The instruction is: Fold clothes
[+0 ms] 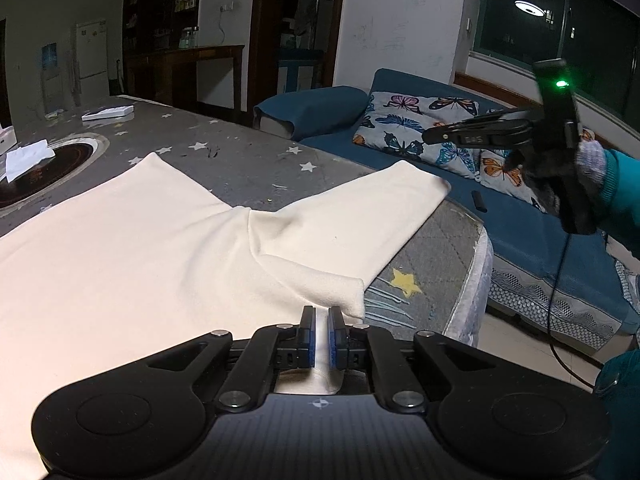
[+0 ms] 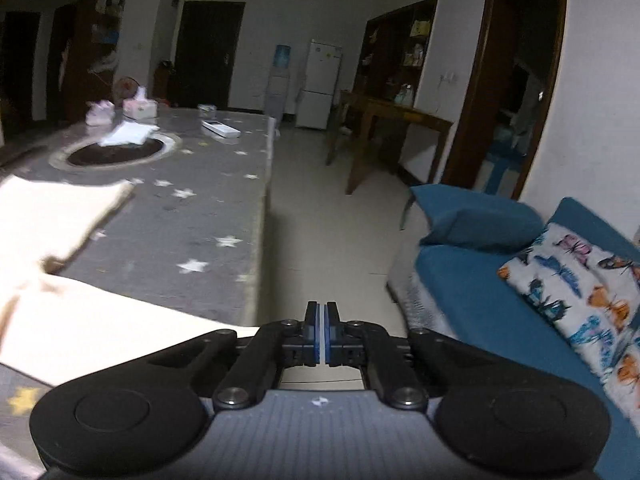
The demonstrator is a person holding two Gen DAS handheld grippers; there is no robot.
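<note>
A cream garment (image 1: 140,248) lies spread on the grey star-patterned table (image 1: 240,160), with one flap folded over near the table's right edge. My left gripper (image 1: 322,314) sits low over the garment's near edge beside the folded corner, its jaws shut on the cloth, which shows pale in the thin gap. In the left wrist view my right gripper (image 1: 427,136) hangs in the air above the sofa, held by a gloved hand in a teal sleeve. In its own view the right gripper (image 2: 321,308) is shut with nothing in it, just past the table's edge, with the garment (image 2: 80,320) to its left.
A blue sofa (image 1: 520,232) with a butterfly pillow (image 1: 420,128) stands right of the table. A dark round inset (image 1: 40,176), white paper (image 1: 26,158) and a flat white box (image 1: 108,113) lie at the table's far end. A cable (image 1: 556,300) hangs from the right hand.
</note>
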